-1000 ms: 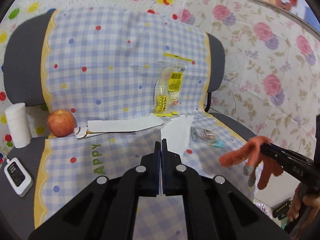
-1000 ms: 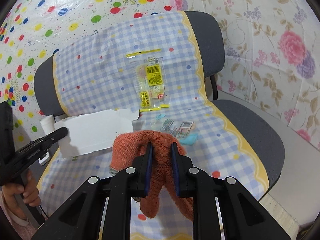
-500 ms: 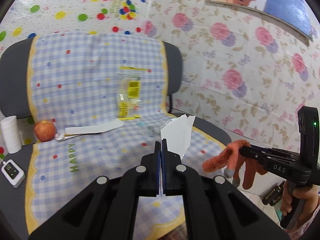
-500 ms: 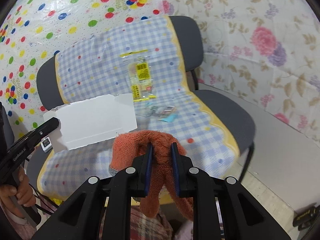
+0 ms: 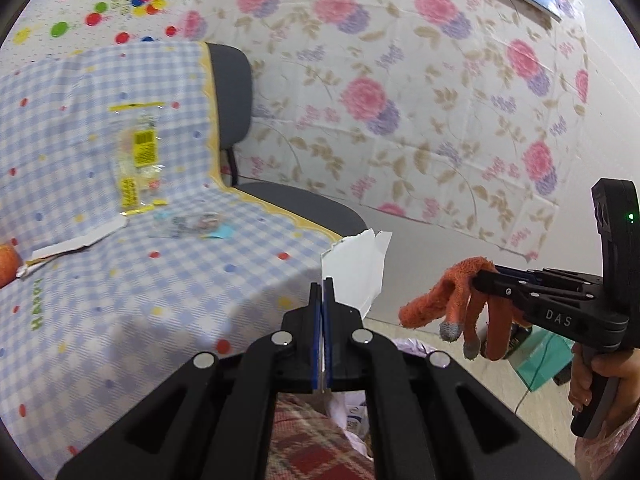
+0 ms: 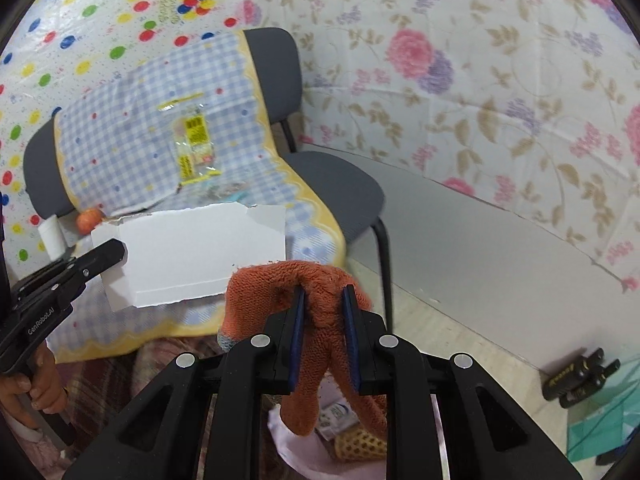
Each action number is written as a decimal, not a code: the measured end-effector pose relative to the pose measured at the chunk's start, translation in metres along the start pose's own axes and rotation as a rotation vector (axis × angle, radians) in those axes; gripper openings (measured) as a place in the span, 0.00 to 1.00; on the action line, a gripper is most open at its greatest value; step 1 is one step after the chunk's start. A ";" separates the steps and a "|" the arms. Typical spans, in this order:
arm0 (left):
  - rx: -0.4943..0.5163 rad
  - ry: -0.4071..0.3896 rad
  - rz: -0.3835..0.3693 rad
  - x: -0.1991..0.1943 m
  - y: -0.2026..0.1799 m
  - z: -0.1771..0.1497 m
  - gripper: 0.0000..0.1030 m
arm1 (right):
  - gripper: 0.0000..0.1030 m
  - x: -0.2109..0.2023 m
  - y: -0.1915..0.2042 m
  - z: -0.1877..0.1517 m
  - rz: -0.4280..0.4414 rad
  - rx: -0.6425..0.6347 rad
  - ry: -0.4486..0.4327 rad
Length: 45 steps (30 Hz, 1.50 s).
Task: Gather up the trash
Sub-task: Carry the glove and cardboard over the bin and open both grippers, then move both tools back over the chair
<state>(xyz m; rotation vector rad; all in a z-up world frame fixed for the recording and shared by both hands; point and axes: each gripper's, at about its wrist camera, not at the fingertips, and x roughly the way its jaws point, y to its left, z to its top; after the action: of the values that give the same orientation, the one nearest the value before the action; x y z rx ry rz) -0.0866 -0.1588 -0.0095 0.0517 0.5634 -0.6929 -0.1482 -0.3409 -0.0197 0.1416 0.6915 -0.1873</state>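
Carrying now: left tool (image 5: 323, 292) clamped on torn white card (image 5: 354, 270); right tool (image 6: 322, 312) clamped on orange glove (image 6: 316, 320), both off the chair.
Left on chair (image 5: 296, 208): yellow-labelled wrapper (image 5: 138, 164), small packet (image 5: 192, 226), card strip (image 5: 76, 242).
Bag (image 6: 304, 444): below the tools, likely destination.

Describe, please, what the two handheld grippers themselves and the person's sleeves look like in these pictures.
Both grippers are matte black, with angular linkage arms, round silver pivot pins and blue-padded fingers. The right gripper has white "DAS" lettering and a small green light on its upright handle. The left gripper carries white "GenRobot.AI" lettering. A pinkish sleeve shows at the right wrist; no cables are visible on either gripper.
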 end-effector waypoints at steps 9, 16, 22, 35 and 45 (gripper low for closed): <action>0.041 0.053 -0.092 0.034 -0.037 -0.012 0.00 | 0.20 -0.002 -0.033 -0.033 -0.055 0.077 0.054; 0.096 0.086 -0.109 0.047 -0.058 -0.017 0.00 | 0.21 0.007 -0.047 -0.040 -0.067 0.106 0.074; 0.078 0.126 -0.117 0.061 -0.056 -0.017 0.00 | 0.34 0.023 -0.056 -0.045 -0.056 0.133 0.110; 0.024 0.101 -0.107 0.044 -0.036 -0.008 0.44 | 0.46 0.013 -0.054 -0.031 -0.051 0.134 0.064; -0.002 0.057 0.001 0.023 -0.008 -0.002 0.48 | 0.46 0.014 -0.027 -0.012 0.001 0.102 0.024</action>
<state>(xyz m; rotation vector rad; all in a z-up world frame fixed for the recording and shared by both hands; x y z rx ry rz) -0.0783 -0.1778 -0.0216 0.0705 0.6185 -0.6913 -0.1506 -0.3667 -0.0395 0.2416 0.7056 -0.2204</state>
